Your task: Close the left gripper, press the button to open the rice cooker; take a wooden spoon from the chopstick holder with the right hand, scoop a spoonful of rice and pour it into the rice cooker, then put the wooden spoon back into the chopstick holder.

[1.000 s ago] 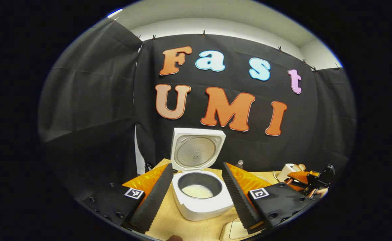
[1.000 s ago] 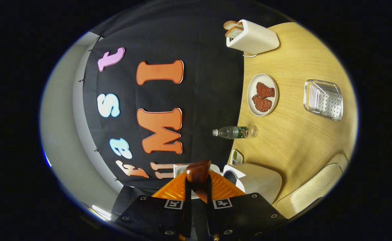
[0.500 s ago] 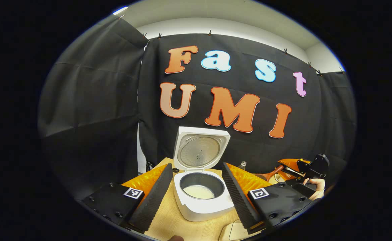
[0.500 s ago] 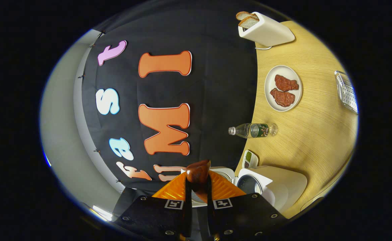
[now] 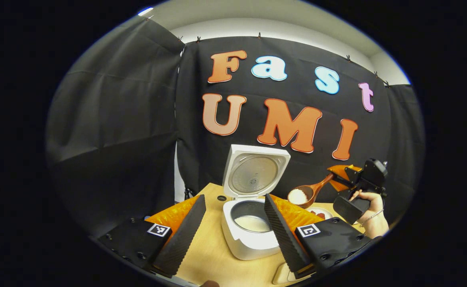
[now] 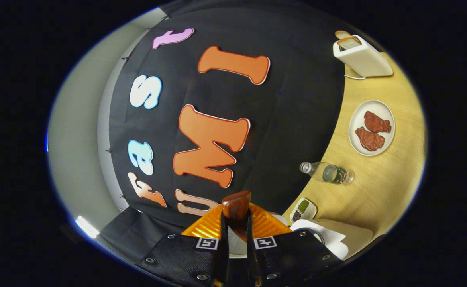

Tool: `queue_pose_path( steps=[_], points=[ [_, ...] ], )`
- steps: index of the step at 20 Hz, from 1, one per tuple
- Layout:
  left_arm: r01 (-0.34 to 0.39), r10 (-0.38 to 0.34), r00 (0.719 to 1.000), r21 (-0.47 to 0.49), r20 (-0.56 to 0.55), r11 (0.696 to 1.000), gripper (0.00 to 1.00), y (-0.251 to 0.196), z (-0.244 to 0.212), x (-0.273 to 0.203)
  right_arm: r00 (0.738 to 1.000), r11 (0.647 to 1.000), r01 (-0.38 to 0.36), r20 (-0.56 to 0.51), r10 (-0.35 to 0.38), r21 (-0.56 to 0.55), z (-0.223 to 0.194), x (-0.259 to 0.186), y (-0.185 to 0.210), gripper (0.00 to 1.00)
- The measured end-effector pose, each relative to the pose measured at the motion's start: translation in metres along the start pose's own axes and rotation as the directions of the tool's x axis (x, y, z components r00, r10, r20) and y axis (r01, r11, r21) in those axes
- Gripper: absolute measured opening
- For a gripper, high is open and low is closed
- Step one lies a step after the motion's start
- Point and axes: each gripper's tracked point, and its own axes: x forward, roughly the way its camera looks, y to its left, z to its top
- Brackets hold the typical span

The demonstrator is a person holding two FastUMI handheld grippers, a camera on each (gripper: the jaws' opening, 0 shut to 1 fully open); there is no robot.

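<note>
The white rice cooker [image 5: 249, 243] stands on the wooden table with its lid [image 5: 255, 175] raised and rice in the pot. My left gripper [image 5: 234, 199] is open, one finger on each side of the cooker and touching nothing. At the right, a hand holds my right gripper [image 5: 343, 175] above the table, shut on the wooden spoon [image 5: 309, 191]. The spoon's bowl carries white rice and hangs just right of the cooker's rim. In the right gripper view the spoon handle [image 6: 236, 205] sits between the shut fingers of my right gripper [image 6: 236, 217], with the cooker [image 6: 329, 239] low at the right.
A toaster [image 6: 361, 57] with bread, a white plate [image 6: 355, 115] of red meat pieces, a water bottle [image 6: 327, 172] and a small divided dish [image 6: 303, 209] stand on the table [image 6: 377, 191]. A pale object's edge [image 5: 285, 275] shows beside the cooker.
My right gripper has risen and swung toward the cooker, bringing the rice-laden spoon close to its rim. The left gripper has shifted left, staying open.
</note>
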Motion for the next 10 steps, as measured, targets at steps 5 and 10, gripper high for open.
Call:
queue_pose_path(
  steps=[5,10],
  points=[
    [0.003,-0.003,1.0,-0.007,-0.001,1.0,1.0,0.009,0.002,0.007,1.0,0.989,-0.023,0.014,0.025,-0.143,-0.01,0.015,0.028,0.18],
    [-0.001,0.001,1.0,-0.018,-0.003,1.0,0.99,0.018,0.001,0.01,0.999,0.969,-0.031,0.004,0.033,-0.244,-0.025,0.021,0.043,0.18]
  ],
)
